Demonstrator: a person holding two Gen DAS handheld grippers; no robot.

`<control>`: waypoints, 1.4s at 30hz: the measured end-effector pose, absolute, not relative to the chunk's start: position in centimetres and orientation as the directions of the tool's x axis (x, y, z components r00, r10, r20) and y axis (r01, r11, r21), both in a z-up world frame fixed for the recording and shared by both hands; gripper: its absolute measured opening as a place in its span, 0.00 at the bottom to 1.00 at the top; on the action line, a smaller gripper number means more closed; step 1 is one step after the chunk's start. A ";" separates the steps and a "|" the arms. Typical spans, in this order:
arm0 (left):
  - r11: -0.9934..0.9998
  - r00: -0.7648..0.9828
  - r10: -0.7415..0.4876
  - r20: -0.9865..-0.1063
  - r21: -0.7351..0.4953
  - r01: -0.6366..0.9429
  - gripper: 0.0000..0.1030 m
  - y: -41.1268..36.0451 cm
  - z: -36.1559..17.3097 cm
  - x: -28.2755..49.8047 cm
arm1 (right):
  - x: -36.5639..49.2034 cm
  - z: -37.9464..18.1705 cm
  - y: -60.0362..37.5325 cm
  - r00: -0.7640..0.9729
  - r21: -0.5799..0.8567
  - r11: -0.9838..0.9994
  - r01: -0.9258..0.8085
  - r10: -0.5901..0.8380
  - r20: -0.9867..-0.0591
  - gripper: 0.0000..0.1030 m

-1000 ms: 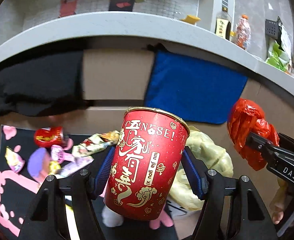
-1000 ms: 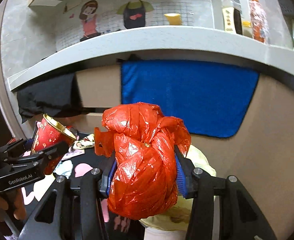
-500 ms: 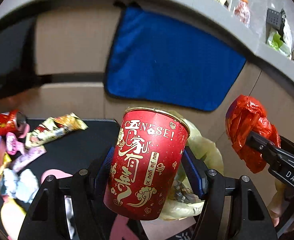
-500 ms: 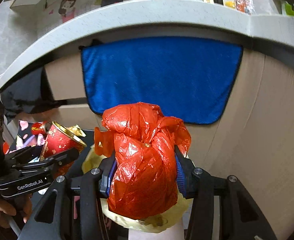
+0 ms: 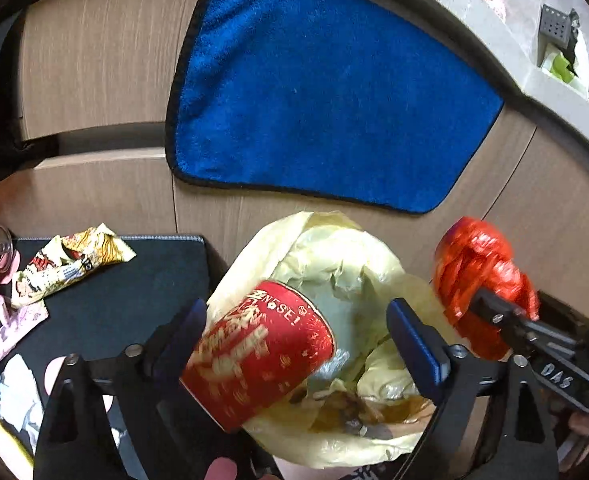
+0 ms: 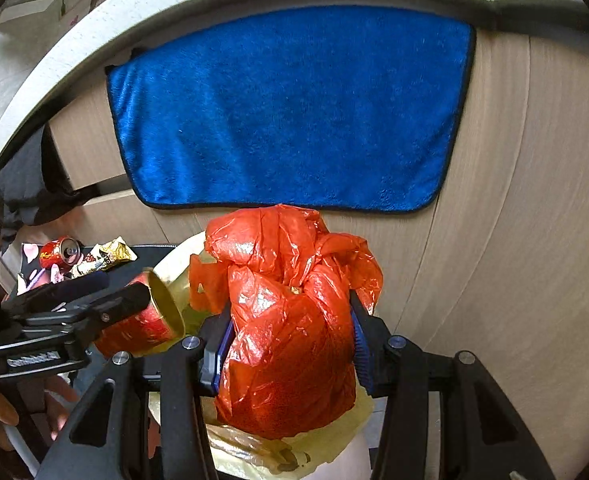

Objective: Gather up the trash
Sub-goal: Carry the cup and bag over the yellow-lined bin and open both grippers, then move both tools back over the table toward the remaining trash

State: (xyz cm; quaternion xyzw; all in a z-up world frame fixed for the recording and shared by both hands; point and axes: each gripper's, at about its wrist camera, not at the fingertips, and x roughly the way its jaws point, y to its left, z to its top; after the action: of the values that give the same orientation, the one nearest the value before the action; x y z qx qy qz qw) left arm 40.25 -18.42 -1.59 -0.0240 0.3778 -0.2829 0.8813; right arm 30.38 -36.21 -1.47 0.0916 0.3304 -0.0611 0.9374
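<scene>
our left gripper (image 5: pixel 294 344) is spread wide and the red cup (image 5: pixel 258 360) tips over the bin's yellow bag (image 5: pixel 334 256), so it may catch the rim and roll out, while our right gripper (image 6: pixel 290 348) clamps the red plastic bag (image 6: pixel 290 320) just above.

The mouth of the yellow bin liner (image 5: pixel 334 248) is partly blocked by the tilted red cup (image 5: pixel 258 356) at its left rim. The red plastic bag (image 6: pixel 290 320) hangs over its right side.
</scene>
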 end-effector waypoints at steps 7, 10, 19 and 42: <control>0.852 0.602 -0.510 -0.614 -0.263 0.453 0.90 -16.7 -0.5 40.4 | 31.5 -2.8 -36.0 0.763 0.147 0.973 0.178 -0.042 -0.645 0.45; 0.860 0.617 -0.497 -0.610 -0.254 0.442 0.90 -15.8 -0.5 40.5 | 31.8 -3.2 -35.8 0.758 0.144 0.972 0.184 -0.047 -0.650 0.46; 0.909 0.678 -0.401 -0.616 -0.178 0.376 0.91 -11.3 -0.1 39.1 | 32.7 -4.0 -35.3 0.768 0.205 0.959 0.196 -0.020 -0.640 0.66; 0.971 0.812 -0.236 -0.534 -0.104 0.213 0.92 8.5 4.1 31.5 | 27.1 3.1 -15.7 0.811 0.137 0.990 -0.013 0.091 -0.579 0.59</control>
State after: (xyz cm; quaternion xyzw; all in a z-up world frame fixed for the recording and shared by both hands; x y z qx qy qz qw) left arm 31.46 8.47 4.08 -0.0198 0.2830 -0.1180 0.9516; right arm 27.08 -15.65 3.10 0.0634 0.3066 0.0272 0.9493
